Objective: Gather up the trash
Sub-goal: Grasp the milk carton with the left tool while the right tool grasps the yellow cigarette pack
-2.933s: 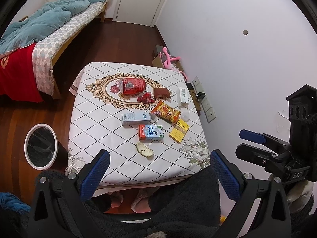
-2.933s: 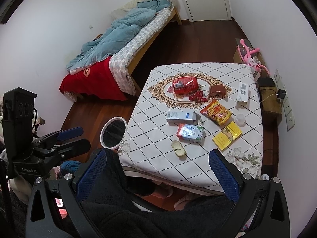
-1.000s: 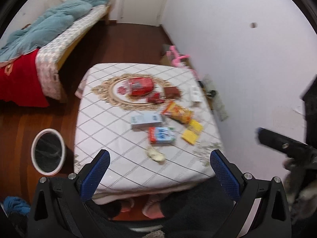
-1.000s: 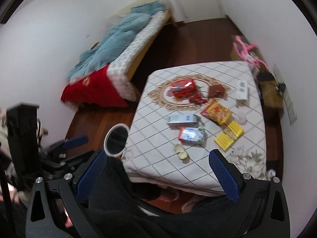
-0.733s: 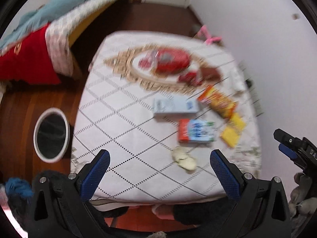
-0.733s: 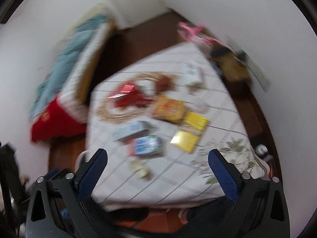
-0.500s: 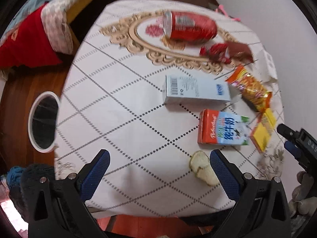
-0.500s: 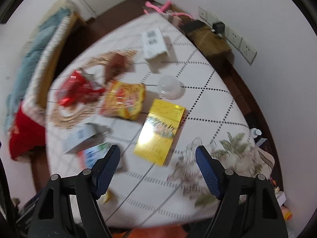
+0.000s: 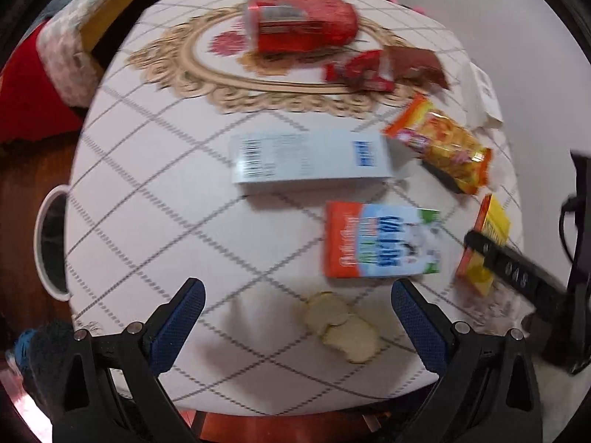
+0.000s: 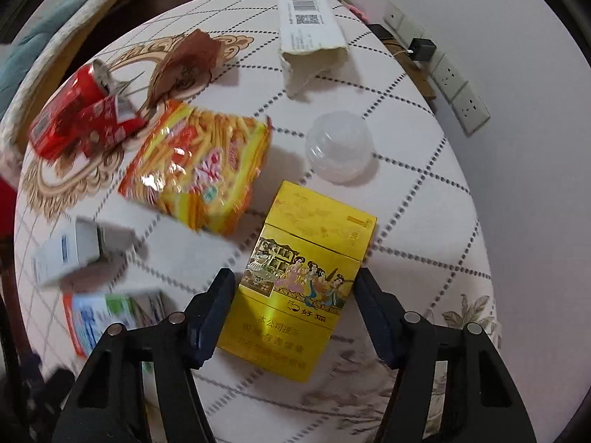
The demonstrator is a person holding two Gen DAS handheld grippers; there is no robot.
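Nothing collected yet, judging by the layout: every piece of litter lies on the table [image 9: 122, 199], and the white-rimmed bin [image 9: 50, 243] on the floor, off to the left of the left tongs, shows nothing legible inside.

Right tongs [image 10: 293, 304]: pointed steeply down, jaws closing around the yellow cigarette pack [image 10: 299, 277]. Pack lies flat between the blue pads; a sliver of cloth shows on each side, so I read no contact yet. First pickup in progress, not complete.

Left tongs [image 9: 293, 326]: wide apart, holding nothing. The pale peel scraps [image 9: 341, 326] lie between the fingertips, nearer the right-hand one, untouched.

Left to collect, ahead of the left tongs:
- milk carton [image 9: 382, 241], just beyond the right fingertip
- white-blue box [image 9: 310, 160], further ahead
- snack bag [image 9: 441, 146], ahead and right
- red can [image 9: 301, 27], red wrapper [image 9: 360, 70] and brown wrapper [image 9: 415, 64], farthest out

Ahead of the right tongs:
- clear plastic cup [image 10: 340, 146], just past the pack
- torn white envelope-box [image 10: 310, 27], far edge

Judgement: task at its start; whole table outstanding.
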